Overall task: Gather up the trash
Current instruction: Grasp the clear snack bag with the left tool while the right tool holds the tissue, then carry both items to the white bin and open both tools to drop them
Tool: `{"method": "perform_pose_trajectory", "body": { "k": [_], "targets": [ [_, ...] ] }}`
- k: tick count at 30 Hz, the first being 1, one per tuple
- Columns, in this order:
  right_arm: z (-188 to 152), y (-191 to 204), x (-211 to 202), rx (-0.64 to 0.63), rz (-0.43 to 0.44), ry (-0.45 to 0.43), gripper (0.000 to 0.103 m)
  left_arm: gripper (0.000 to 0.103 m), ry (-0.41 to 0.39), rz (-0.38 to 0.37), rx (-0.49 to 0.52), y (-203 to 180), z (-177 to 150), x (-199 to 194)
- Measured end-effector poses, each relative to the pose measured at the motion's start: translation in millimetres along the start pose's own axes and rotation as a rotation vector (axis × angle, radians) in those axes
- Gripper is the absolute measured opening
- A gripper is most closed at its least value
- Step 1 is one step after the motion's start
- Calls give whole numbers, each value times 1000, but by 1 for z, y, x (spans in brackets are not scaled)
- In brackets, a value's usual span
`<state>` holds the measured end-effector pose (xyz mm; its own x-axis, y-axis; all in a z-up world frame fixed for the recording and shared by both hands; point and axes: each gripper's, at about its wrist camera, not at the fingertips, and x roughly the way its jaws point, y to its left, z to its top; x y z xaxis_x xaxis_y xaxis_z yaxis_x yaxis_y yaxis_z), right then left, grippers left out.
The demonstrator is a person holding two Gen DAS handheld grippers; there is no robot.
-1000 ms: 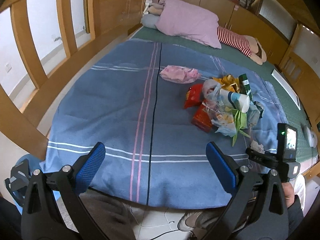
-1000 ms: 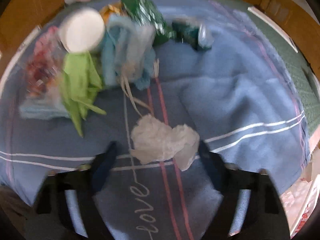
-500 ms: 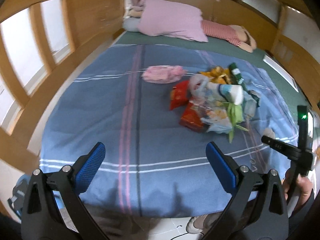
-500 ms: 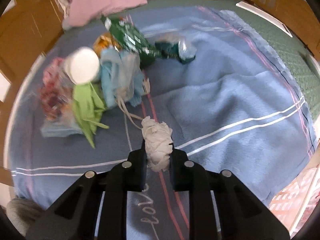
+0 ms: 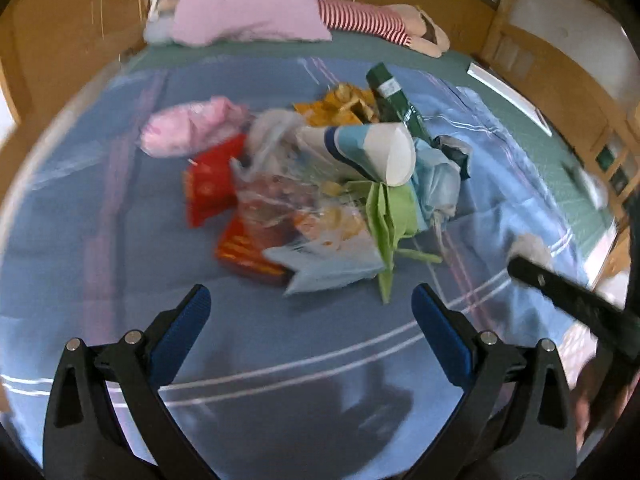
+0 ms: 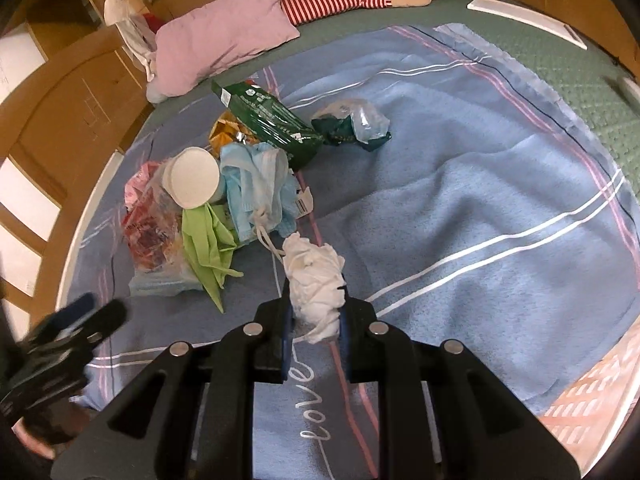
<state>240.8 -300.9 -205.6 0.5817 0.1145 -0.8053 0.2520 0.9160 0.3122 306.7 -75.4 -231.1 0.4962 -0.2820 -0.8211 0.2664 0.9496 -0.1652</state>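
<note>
Tissue wad [image 6: 316, 286], crumpled and white, is clamped between the closed fingers of the right gripper [image 6: 314, 312], raised above the blue blanket [image 6: 480, 184] | left gripper [image 5: 312, 312] is held wide apart, nothing between its blue pads [image 5: 184, 328] | trash pile [image 5: 320, 188] is seen just beyond on the blanket, paper cup [image 6: 192, 178] on top | pink pillow [image 6: 220, 48] lies far.

A bed [image 6: 500, 208] with a blue striped blanket [image 6: 460, 184], pink pillow [image 6: 224, 40] and surrounding wooden panelling [image 6: 80, 92].
</note>
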Motion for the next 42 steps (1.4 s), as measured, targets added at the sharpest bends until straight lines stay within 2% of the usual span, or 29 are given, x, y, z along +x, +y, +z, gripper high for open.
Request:
{"method": "perform_pose_trajectory", "body": {
  "k": [4,9,10,11,14,17,19,24,31,35,39,42],
  "targets": [
    [1,-6,-2,25,36,-2,20,100,34,-63,-95,4,7,33],
    [2,-11,-3,51,84,1,20,87,50,-73,-71,-8,10,57],
    [2,-11,-3,54,90,1,20,83,51,-66,-69,-8,10,59],
    [1,-10,-3,55,95,0,20,70,62,-61,-78,-8,10,63],
    [1,-11,-4,62,112,2,20,65,49,-63,-123,-3,11,62],
    [1,-12,-4,70,124,6,21,35,22,-50,-115,-2,13,57],
    [1,-12,-4,70,128,5,21,32,18,-38,-114,-1,14,54],
    [0,-11,-6,64,124,-2,21,27,-44,2,-46,-7,13,38],
    [0,-5,-11,37,107,-28,21,27,-141,36,35,-5,9,2],
    [0,-2,-18,23,102,-66,21,27,-200,52,134,-20,6,-29],
    [-3,-3,-37,25,82,-135,21,27,-238,-5,200,-44,1,-63],
    [-11,-10,-70,31,31,-201,21,27,-258,-52,251,-68,-4,-84]
  ]
}}
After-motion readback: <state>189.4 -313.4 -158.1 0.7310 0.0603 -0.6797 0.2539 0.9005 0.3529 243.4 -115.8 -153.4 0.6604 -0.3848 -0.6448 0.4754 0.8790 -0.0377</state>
